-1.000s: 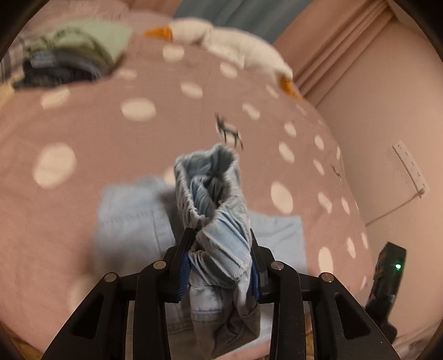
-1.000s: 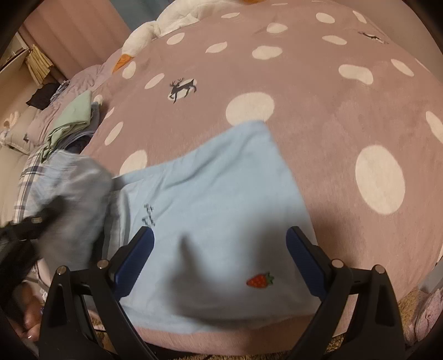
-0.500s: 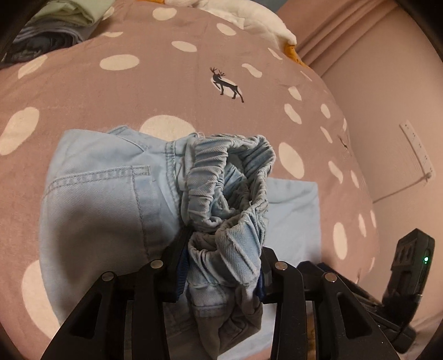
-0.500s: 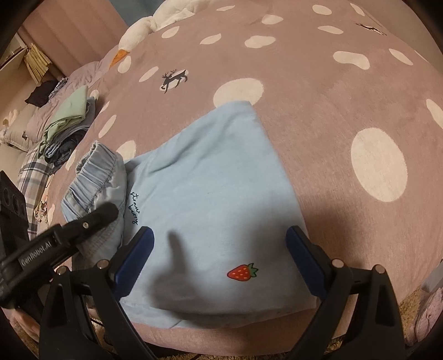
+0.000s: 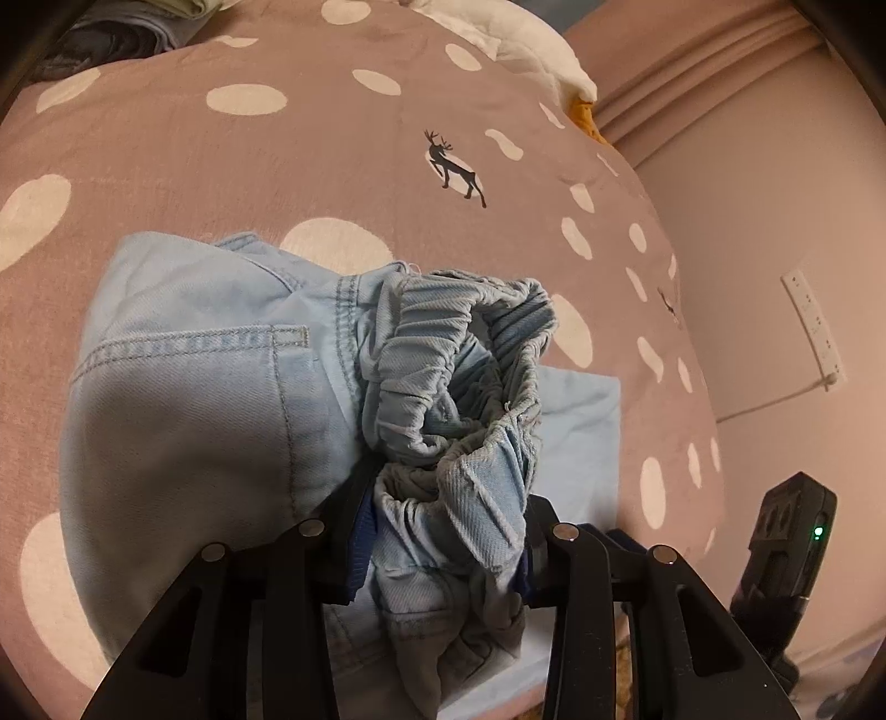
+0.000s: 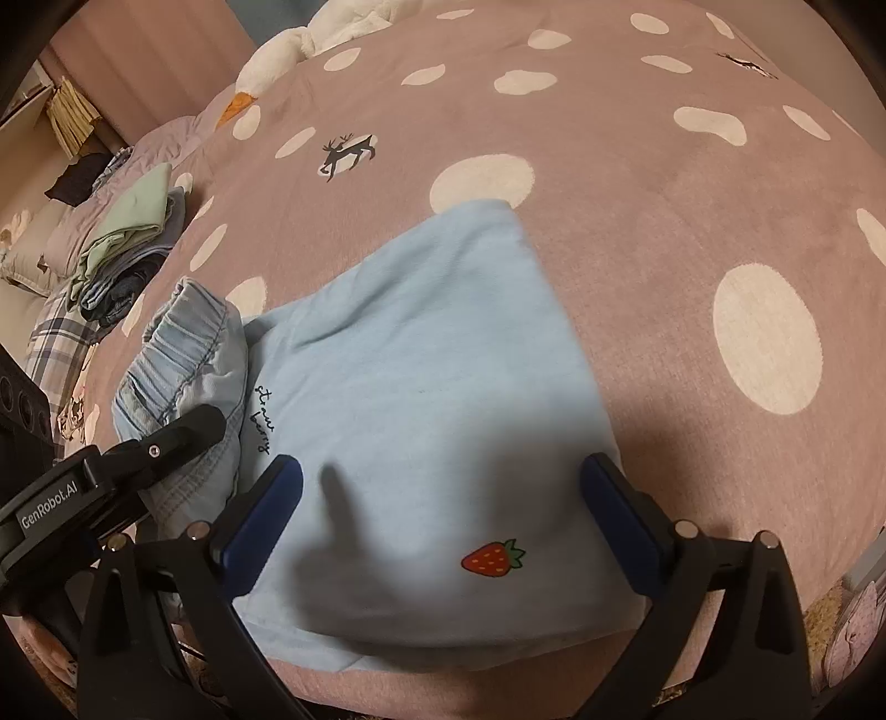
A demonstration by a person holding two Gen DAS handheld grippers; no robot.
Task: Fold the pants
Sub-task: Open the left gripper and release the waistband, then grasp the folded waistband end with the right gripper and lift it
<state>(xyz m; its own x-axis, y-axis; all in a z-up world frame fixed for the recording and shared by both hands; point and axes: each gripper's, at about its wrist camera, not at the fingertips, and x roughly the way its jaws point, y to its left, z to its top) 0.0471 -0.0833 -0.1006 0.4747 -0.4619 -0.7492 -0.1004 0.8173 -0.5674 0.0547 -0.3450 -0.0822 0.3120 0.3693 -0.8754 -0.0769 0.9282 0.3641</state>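
Light blue denim pants [image 5: 188, 399] lie folded on the pink dotted bedspread [image 5: 277, 149]. My left gripper [image 5: 443, 548] is shut on their bunched elastic waistband [image 5: 459, 382], held just above the folded part. In the right wrist view the pants [image 6: 183, 354] show at the left with the left gripper's finger [image 6: 183, 432] across them. My right gripper [image 6: 443, 515] is open and empty, hovering over a folded light blue garment with a strawberry print [image 6: 432, 399].
A pile of folded clothes [image 6: 127, 243] sits at the bed's far left. White bedding [image 5: 515, 44] lies at the far end. A pink wall with a socket strip [image 5: 814, 327] is to the right. The bed's front edge [image 6: 498, 681] is close below the grippers.
My left gripper carried the waistband down and forward over the pants, which now lie spread beneath it. The right gripper stayed open over the strawberry garment.
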